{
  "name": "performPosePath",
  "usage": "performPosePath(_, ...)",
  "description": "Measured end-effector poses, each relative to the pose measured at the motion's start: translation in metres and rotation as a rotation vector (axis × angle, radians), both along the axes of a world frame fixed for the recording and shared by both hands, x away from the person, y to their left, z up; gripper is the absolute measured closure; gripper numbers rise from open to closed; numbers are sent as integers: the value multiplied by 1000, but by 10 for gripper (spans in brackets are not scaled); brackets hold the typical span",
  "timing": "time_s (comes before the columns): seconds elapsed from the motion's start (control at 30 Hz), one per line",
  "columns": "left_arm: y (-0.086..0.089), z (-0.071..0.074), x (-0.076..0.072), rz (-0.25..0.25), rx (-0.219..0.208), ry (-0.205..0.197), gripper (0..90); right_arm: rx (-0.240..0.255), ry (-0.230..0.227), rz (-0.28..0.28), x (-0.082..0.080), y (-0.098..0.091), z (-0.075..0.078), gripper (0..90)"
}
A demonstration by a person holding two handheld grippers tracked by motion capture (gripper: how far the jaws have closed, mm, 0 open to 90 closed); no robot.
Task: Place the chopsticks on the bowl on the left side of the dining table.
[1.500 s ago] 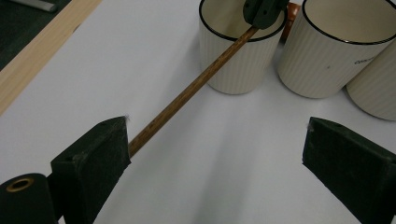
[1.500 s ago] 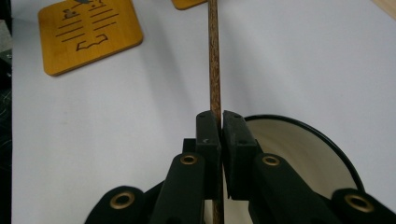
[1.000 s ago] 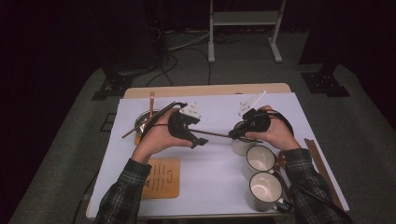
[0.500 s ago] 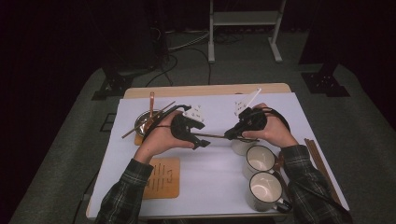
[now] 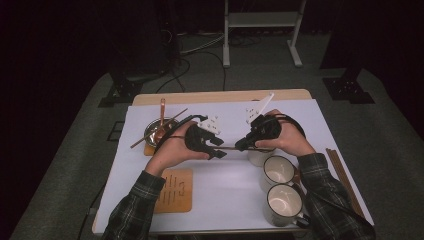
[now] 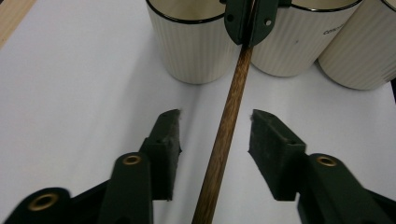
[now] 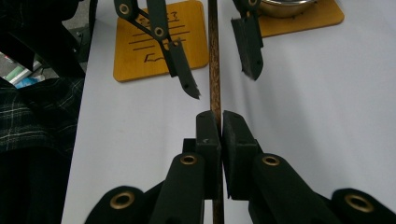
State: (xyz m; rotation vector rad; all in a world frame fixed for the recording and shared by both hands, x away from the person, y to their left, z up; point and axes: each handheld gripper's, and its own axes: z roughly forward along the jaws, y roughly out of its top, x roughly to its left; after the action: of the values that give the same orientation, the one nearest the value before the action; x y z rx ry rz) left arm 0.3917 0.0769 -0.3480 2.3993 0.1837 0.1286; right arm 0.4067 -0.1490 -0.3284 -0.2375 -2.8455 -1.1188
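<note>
A brown wooden chopstick (image 5: 231,148) hangs level above the white sheet between my two hands. My right gripper (image 7: 220,119) is shut on one end of the chopstick (image 7: 214,56). My left gripper (image 6: 215,116) straddles the other end, and its jaws have just been closing. The chopstick (image 6: 229,121) runs between its pads with a gap on each side. In the high view the left gripper (image 5: 220,147) and the right gripper (image 5: 240,146) face each other at mid-table. The left gripper view also shows the right gripper (image 6: 247,21) clamped on the stick.
Three cream ribbed mugs (image 5: 279,170) stand at the right front, close under the right hand. A metal bowl (image 5: 159,131) with a copper spoon (image 5: 162,112) sits at the left on a wooden coaster. Another coaster (image 5: 173,190) lies near the front. More chopsticks (image 5: 342,175) lie along the right edge.
The left gripper's jaws have narrowed around the chopstick. Both hands have stayed almost where they were, and the right grip is unchanged.
</note>
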Motion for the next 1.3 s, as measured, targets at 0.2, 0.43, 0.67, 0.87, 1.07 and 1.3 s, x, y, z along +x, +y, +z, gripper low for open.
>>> performPosePath(0.2,0,-1,0,-9,2,18,662,-4,7,17,0,4,2,850)
performPosePath(0.43,1,-1,0,-26,9,37,727,4,3,31,-1,7,4,850)
performPosePath(0.67,3,-1,1,-41,1,59,789,-3,12,48,0,8,3,850)
performPosePath(0.87,3,0,0,-46,2,77,812,-8,13,50,1,9,3,848)
performPosePath(1.07,3,-1,0,-56,12,107,838,1,10,45,2,9,2,839)
performPosePath(1.3,4,-1,1,-42,8,121,840,19,0,11,2,7,1,669)
